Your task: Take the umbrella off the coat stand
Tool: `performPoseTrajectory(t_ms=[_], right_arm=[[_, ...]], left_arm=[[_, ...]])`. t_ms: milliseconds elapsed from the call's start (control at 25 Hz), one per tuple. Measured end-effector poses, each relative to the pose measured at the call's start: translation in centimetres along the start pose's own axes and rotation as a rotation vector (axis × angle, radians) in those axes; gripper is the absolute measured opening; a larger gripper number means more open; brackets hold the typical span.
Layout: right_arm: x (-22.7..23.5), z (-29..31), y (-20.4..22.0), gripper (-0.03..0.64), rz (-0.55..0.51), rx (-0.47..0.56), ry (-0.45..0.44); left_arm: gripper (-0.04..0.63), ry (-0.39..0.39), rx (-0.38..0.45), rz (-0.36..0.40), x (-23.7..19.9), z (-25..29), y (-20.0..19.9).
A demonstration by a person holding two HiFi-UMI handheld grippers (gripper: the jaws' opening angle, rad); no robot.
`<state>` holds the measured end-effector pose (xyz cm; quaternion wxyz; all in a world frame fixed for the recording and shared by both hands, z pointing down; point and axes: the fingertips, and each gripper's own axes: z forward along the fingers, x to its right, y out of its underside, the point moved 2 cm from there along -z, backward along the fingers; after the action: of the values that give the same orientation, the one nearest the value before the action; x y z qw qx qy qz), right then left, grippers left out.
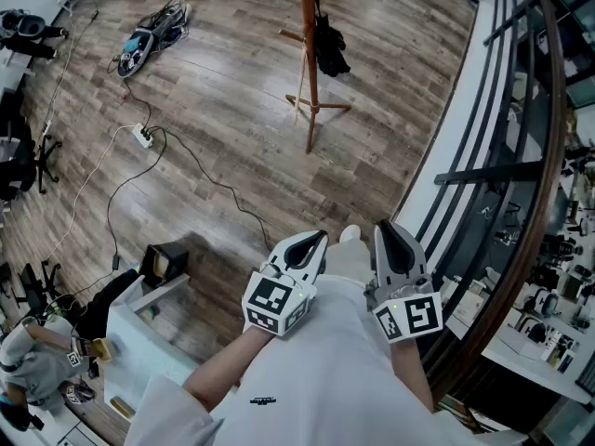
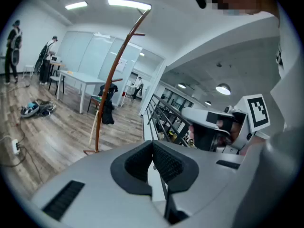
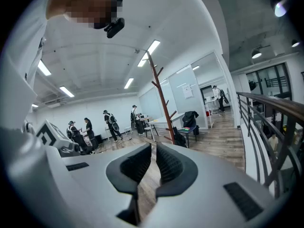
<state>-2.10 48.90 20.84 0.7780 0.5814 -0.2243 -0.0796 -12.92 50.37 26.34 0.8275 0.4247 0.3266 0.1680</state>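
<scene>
The brown wooden coat stand [image 1: 309,45] rises from the wood floor at the top middle of the head view. A black folded umbrella [image 1: 329,49] hangs from one of its pegs, and a pale stick leans against its foot. Both grippers are held close to the person's body, far from the stand. My left gripper [image 1: 312,245] is shut with nothing in it, and so is my right gripper [image 1: 392,240]. The left gripper view shows the stand [image 2: 111,80] and umbrella [image 2: 108,107] beyond the shut left gripper [image 2: 153,148]. Past the right gripper [image 3: 153,151], the stand [image 3: 159,94] is far off.
A curved railing [image 1: 483,156] runs along the right side. A power strip [image 1: 142,136] with long cables and a bag [image 1: 153,31] lie on the floor at left. A white cart [image 1: 139,333] stands at lower left. Several people [image 3: 88,129] stand by desks far off.
</scene>
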Motion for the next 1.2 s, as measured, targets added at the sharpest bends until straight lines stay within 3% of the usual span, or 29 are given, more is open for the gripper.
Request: performPoseTrajectory(t_ms=[160, 280, 520, 680, 960, 1200], right_arm=[[-2.5, -2.4, -0.9, 0.060, -0.034, 0.013, -0.011], [-3.5, -4.6, -1.4, 0.060, -0.050, 0.023, -0.017], [-5.5, -7.6, -1.3, 0.058, -0.033, 0.035, -0.015], [-6.3, -7.8, -1.5, 0.060, 0.018, 0.088, -0.018], [-8.2, -6.7, -1.2, 0.060, -0.001, 0.111, 0.021], [-8.2, -5.1, -1.6, 0.052, -0.027, 0.097, 0.037]], left_arm=[[0.021, -0.055, 0.043, 0.147, 4.6, -2.3, -2.0], [0.021, -0.070, 0.098, 0.193, 7.1, -3.3, -3.2], [0.021, 0.016, 0.116, 0.215, 10.3, -5.9, -2.6], [0.021, 0.029, 0.155, 0.207, 9.1, -7.8, -2.2], [0.021, 0.014, 0.203, 0.194, 6.3, -9.9, -2.9], [0.021, 0.063, 0.178, 0.201, 6.0, -9.2, -3.5]])
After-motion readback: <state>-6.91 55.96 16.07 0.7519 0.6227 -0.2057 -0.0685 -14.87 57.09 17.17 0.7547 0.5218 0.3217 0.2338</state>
